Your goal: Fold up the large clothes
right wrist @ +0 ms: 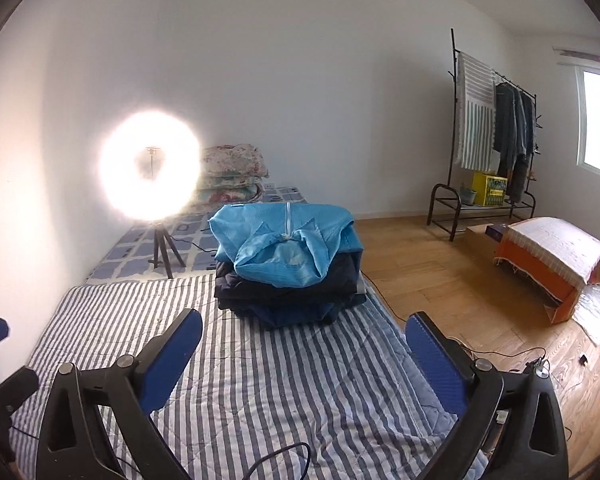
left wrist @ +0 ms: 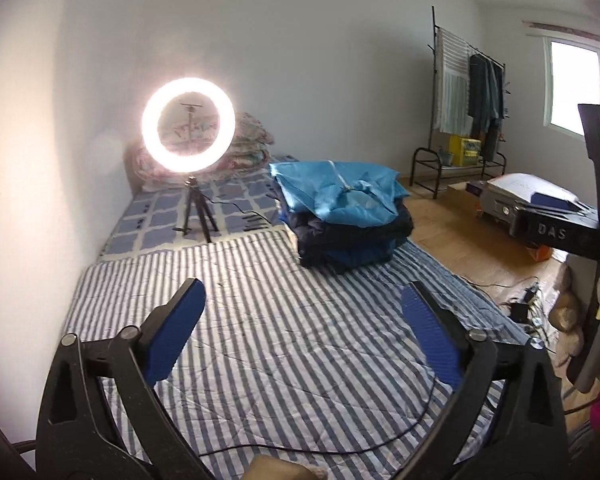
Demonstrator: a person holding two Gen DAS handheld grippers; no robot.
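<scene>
A stack of folded clothes sits on the blue-and-white striped quilt, toward its far right side. A light blue zipped garment lies on top of dark navy pieces. My left gripper hovers over the bare quilt short of the stack, open, with nothing between its blue pads. My right gripper is likewise open and empty, aimed at the foot of the stack. The right gripper's black body shows at the right edge of the left wrist view.
A lit ring light on a tripod stands on the checked sheet beyond the quilt, with floral bedding behind it. A black cable crosses the near quilt. Right of the bed are wooden floor, a clothes rack and an orange covered bench.
</scene>
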